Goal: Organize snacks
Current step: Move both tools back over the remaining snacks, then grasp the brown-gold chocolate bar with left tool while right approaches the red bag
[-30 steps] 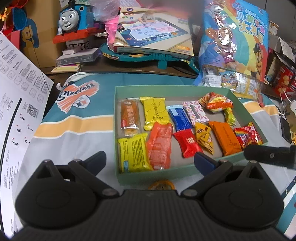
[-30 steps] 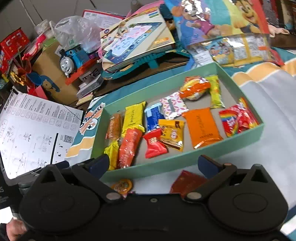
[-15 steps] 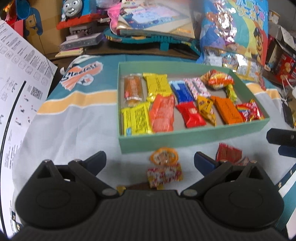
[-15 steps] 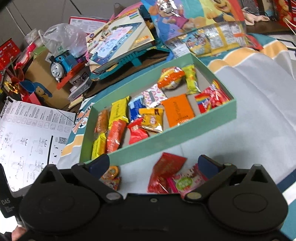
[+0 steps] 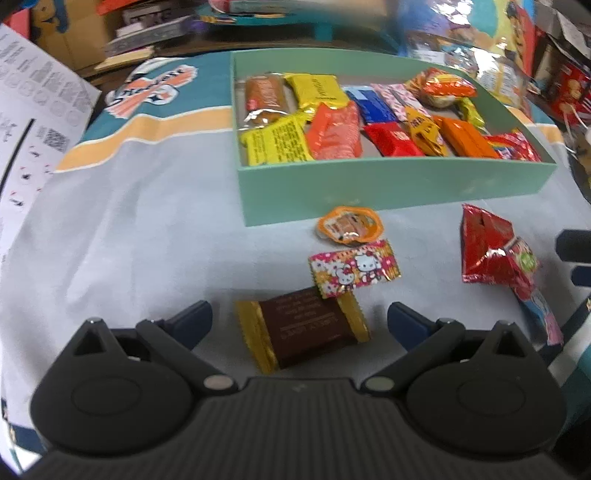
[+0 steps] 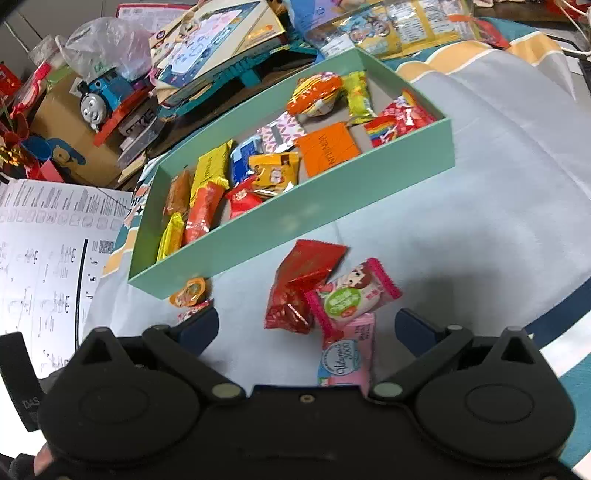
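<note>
A mint-green box [image 5: 388, 184] [image 6: 295, 221] on the cloth holds several wrapped snacks. Loose in front of it lie a round orange jelly cup [image 5: 349, 224] [image 6: 188, 291], a Hello Kitty packet [image 5: 354, 267] and a brown and gold packet [image 5: 303, 328]. My left gripper [image 5: 299, 319] is open, its fingers either side of the brown packet. Further right lie a red foil packet [image 5: 484, 247] [image 6: 303, 273], a pink packet with a doll face [image 6: 351, 291] and a pink vitamin packet [image 6: 345, 354]. My right gripper [image 6: 306, 326] is open over the pink packets.
A printed instruction sheet [image 6: 44, 258] lies at the left. Behind the box stand a blue toy train [image 6: 107, 92], a cardboard box [image 6: 70, 144], stacked books [image 6: 218, 44] and large snack bags [image 6: 399, 26]. Part of a hand [image 6: 40, 458] shows at the lower left.
Both grippers have pulled back from the box and lowered towards the cloth. The loose packets in front of the box have come into view between the fingers.
</note>
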Demonstrator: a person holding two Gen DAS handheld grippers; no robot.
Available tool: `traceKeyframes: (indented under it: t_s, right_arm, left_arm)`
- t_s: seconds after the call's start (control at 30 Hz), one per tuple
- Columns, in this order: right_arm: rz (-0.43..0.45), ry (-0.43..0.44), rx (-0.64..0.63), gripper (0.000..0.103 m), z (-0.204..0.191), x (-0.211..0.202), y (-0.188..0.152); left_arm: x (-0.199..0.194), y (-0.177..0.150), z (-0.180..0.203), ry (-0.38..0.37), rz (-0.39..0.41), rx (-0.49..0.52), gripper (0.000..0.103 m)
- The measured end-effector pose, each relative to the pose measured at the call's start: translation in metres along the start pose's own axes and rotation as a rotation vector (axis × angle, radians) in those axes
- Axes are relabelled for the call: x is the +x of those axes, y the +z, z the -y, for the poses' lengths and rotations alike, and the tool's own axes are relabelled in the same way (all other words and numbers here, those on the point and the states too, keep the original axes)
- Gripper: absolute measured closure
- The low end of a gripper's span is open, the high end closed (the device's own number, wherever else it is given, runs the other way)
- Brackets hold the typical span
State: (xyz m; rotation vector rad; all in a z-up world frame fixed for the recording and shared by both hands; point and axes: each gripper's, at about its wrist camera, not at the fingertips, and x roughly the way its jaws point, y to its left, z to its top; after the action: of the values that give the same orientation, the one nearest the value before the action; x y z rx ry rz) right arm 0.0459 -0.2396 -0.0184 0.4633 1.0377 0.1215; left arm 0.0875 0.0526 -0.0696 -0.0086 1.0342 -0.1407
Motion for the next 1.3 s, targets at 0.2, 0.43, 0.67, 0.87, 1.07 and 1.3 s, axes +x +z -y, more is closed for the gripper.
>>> traceKeyframes:
  t_s: [0.2, 0.43, 0.67, 0.87, 1.07, 1.3]
  right_arm:
    - [-0.03, 0.004, -0.047, 0.0, -0.016, 0.011, -0.003]
    - [-0.022, 0.006, -0.125, 0.0, -0.043, 0.019, -0.007]
    - [-0.025, 0.024, -0.166, 0.018, -0.055, 0.021, -0.005]
    - [-0.044, 0.063, -0.186, 0.025, -0.063, 0.027, -0.001]
    - [-0.06, 0.089, -0.221, 0.029, -0.07, 0.032, -0.002]
    - [-0.052, 0.084, -0.178, 0.029, -0.057, 0.03, -0.001]
  left_arm:
    - [0.005, -0.004, 0.003, -0.075, -0.01, 0.029, 0.016]
    - [-0.008, -0.012, 0.011, -0.177, -0.019, 0.054, 0.061]
    - [-0.015, -0.015, 0.008, -0.183, -0.044, 0.087, 0.031]
    - [-0.024, -0.022, 0.005, -0.164, -0.059, 0.073, 0.028]
    - [-0.019, -0.027, 0.011, -0.067, -0.067, 0.114, 0.048]
    - [-0.011, -0.001, -0.026, -0.014, -0.057, -0.1, 0.046]
